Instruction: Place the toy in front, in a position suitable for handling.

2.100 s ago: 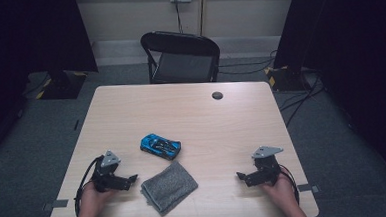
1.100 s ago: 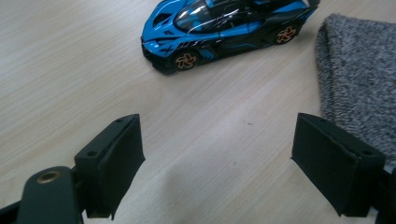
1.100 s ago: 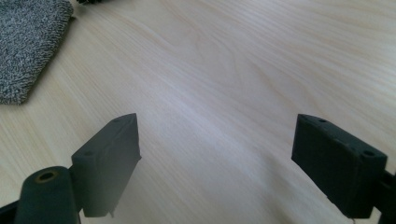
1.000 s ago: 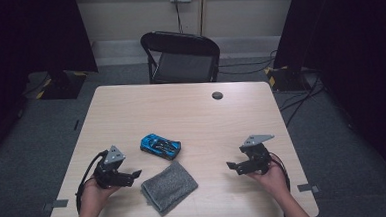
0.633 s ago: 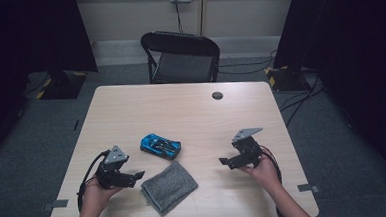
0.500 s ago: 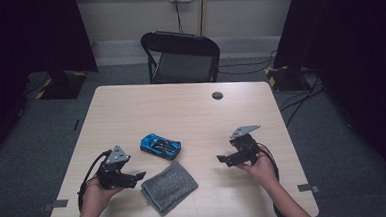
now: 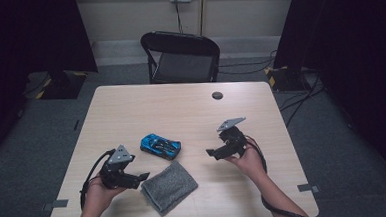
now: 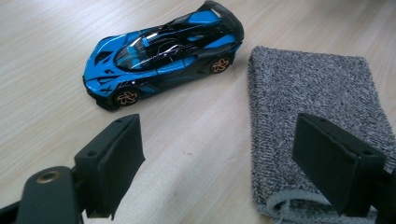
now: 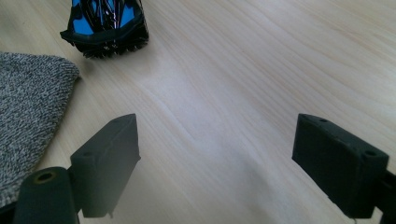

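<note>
**Toy car and cloth wait between two open tongs**

Pale wood table (image 7: 131,106) in a dim room, seen from the high view: dark curtains to either side, grey carpet, a black folding chair (image 7: 181,56) pushed up at the far edge and a small dark round cap (image 7: 217,95) set in the tabletop. A blue toy car (image 7: 160,146) sits near the middle, a folded grey cloth (image 7: 169,187) just beside it on the person's side. The left tongs (image 7: 143,176) hover close to the cloth's edge; the right tongs (image 7: 211,152) point toward the car, well apart from it. Both stand wide and empty.

Left gripper view: the blue toy car (image 8: 161,51) lies ahead between the wide black jaws, the grey cloth (image 8: 317,121) partly under the right-hand one. A close here would likely snag the cloth's hem and drag it into the car.

Right gripper view: bare wood between the jaws, the car's end (image 9: 105,28) ahead, the cloth (image 9: 28,121) at left. The car is on wheels; a one-sided nudge could roll it away from the grip
</note>
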### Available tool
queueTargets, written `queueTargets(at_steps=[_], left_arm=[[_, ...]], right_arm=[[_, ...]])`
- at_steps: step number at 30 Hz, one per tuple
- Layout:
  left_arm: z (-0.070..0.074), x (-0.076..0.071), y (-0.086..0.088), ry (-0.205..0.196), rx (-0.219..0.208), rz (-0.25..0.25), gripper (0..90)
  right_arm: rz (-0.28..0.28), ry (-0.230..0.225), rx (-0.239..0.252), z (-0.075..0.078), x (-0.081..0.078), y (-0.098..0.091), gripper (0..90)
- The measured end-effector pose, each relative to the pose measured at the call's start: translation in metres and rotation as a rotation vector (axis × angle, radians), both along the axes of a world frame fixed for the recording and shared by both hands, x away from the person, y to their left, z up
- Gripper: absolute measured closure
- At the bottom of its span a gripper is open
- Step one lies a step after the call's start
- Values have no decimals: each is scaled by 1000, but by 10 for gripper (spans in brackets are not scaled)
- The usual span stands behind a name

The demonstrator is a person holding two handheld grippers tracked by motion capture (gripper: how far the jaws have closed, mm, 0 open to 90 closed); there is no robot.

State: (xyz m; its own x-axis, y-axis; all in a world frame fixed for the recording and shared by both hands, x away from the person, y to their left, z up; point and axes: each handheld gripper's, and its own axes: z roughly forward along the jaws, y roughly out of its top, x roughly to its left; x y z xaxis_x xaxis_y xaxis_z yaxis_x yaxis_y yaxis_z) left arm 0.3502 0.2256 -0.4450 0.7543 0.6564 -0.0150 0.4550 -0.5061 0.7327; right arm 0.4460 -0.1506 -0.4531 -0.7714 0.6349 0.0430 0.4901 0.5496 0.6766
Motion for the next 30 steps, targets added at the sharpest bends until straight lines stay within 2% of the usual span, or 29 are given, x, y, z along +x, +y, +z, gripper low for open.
queueTargets(at_steps=[7, 17, 30], left_arm=[[-1, -1, -3, 16, -10, -17, 164], [1, -2, 0, 17, -10, -17, 163], [-1, -1, -1, 18, -10, -26, 164]], right_arm=[[29, -10, -29, 0, 8, 24, 140], [42, 16, 7, 5, 23, 54, 140], [66, 15, -10, 6, 37, 88, 141]])
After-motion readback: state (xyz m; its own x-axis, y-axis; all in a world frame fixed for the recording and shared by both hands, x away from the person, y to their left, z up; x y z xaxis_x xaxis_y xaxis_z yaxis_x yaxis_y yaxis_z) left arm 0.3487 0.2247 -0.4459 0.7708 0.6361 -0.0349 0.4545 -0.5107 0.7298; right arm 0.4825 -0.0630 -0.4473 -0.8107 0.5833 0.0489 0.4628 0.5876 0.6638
